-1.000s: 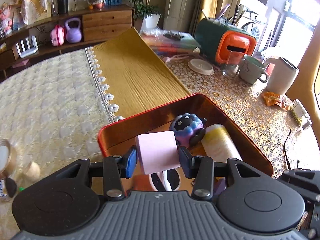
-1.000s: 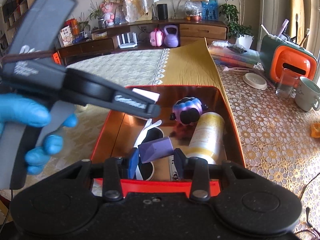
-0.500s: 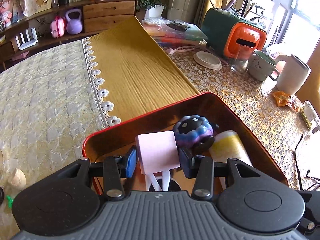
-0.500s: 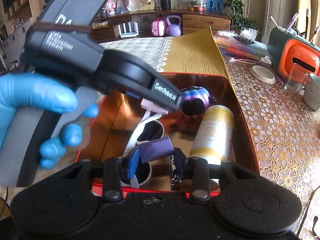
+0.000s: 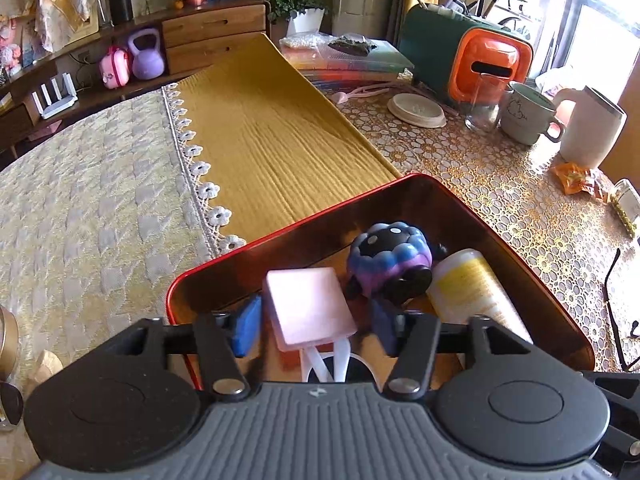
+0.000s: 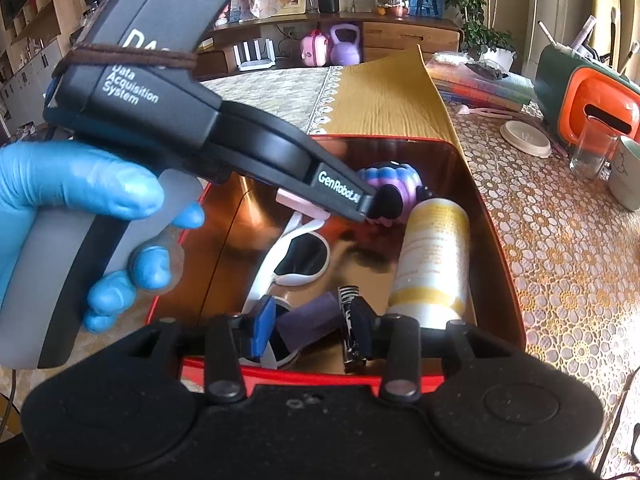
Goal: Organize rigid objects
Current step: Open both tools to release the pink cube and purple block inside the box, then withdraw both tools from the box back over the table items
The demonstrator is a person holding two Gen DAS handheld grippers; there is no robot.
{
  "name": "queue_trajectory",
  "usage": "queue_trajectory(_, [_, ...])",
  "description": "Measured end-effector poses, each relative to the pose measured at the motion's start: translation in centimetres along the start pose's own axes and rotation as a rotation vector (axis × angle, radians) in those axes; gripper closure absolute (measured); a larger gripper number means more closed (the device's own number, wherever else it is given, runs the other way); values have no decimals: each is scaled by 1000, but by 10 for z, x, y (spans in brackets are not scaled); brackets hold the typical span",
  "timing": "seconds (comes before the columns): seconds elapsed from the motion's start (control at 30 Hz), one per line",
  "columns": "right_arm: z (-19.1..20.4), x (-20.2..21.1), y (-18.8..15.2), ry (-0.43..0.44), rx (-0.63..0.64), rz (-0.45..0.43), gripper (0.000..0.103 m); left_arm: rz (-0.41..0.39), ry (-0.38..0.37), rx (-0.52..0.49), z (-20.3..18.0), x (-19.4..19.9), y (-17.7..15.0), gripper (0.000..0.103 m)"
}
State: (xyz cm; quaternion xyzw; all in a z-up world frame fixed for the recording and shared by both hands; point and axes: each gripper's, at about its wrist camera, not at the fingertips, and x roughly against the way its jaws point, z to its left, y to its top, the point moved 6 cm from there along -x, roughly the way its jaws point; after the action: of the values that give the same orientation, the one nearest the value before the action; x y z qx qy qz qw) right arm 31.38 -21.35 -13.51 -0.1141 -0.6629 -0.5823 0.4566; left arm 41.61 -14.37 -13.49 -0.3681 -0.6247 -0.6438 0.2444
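Note:
A red tin box (image 5: 280,236) (image 6: 500,248) holds a purple-blue toy (image 5: 390,258) (image 6: 394,184), a yellow-white bottle (image 5: 472,292) (image 6: 434,256) and white sunglasses (image 6: 300,256). My left gripper (image 5: 314,326) is open over the box; the pink block (image 5: 310,306) (image 6: 296,202) sits loose between its spread fingers. My right gripper (image 6: 310,326) is open at the box's near edge; the purple block (image 6: 308,322) lies between its fingers, beside a striped nail clipper (image 6: 349,320).
The box sits on a yellow runner (image 5: 272,136) over a lace tablecloth (image 5: 520,200). At the right stand a glass (image 5: 482,110), a green mug (image 5: 524,114), a white jug (image 5: 590,126) and an orange-green case (image 5: 472,56). A quilted cloth (image 5: 88,200) lies to the left.
Both grippers have opened: the left has let go of the pink block, the right has let go of the purple block, which now lies lower in the box.

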Motion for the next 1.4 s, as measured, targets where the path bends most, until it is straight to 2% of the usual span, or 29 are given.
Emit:
queue_trajectory(0.27, [4, 11, 1, 3, -27, -14, 56, -17, -26, 28, 6, 18, -3, 38])
queue_trajectory(0.37, [6, 18, 2, -4, -33, -26, 51, -29, -35, 28, 9, 29, -6, 38])
queue_trajectory(0.77, [24, 46, 9, -39, -46, -65, 39, -99, -70, 30, 24, 92, -20, 38])
queue_trajectory(1.07, [52, 71, 8, -45, -49, -98, 34, -146, -84, 42, 45, 143, -41, 38])
queue_trajectory(1.33, [86, 98, 4, -54, -39, -149, 23, -188, -74, 49, 69, 188, -67, 38])
queue_trajectory(1.4, [93, 103, 3, -56, -40, -162, 22, -194, -59, 52, 75, 196, -75, 32])
